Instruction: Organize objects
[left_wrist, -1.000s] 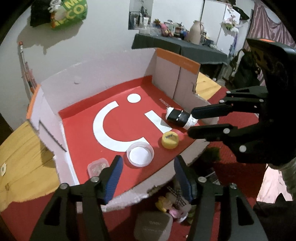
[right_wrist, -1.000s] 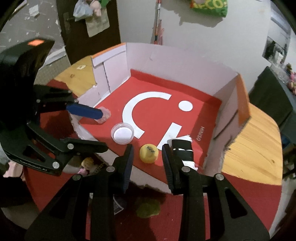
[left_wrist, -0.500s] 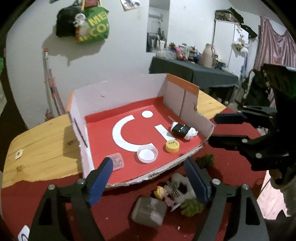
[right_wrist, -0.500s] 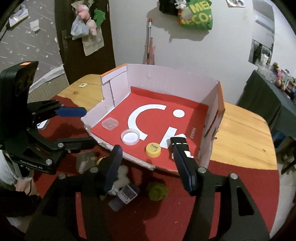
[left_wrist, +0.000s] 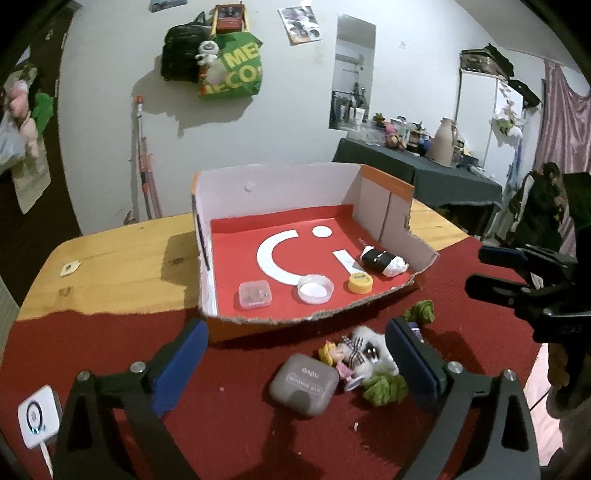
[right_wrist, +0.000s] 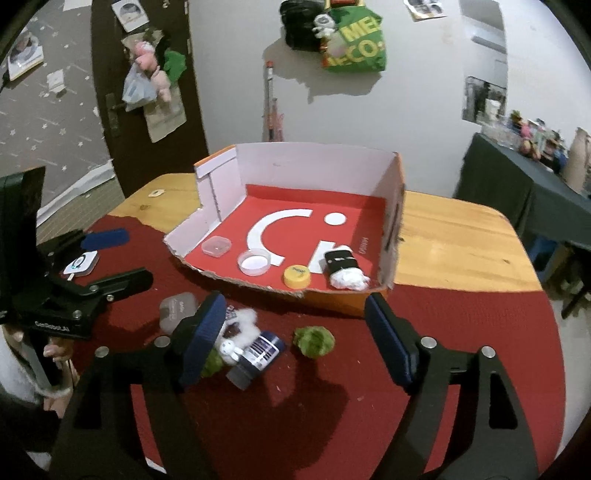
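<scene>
Toys (left_wrist: 354, 360) are lying heaped on the red cloth before the box (left_wrist: 384, 206), while the left gripper (left_wrist: 295, 354) and right gripper (right_wrist: 295, 332) are opening empty, risking grabbing several together.

Doll (left_wrist: 338, 360) half behind grey case (left_wrist: 303, 384); bottle (right_wrist: 258, 352) partly behind right hand-held gripper (right_wrist: 295, 343)

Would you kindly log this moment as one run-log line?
left gripper: opening, empty | right gripper: opening, empty | box: four items inside | gray case: on red cloth
</scene>
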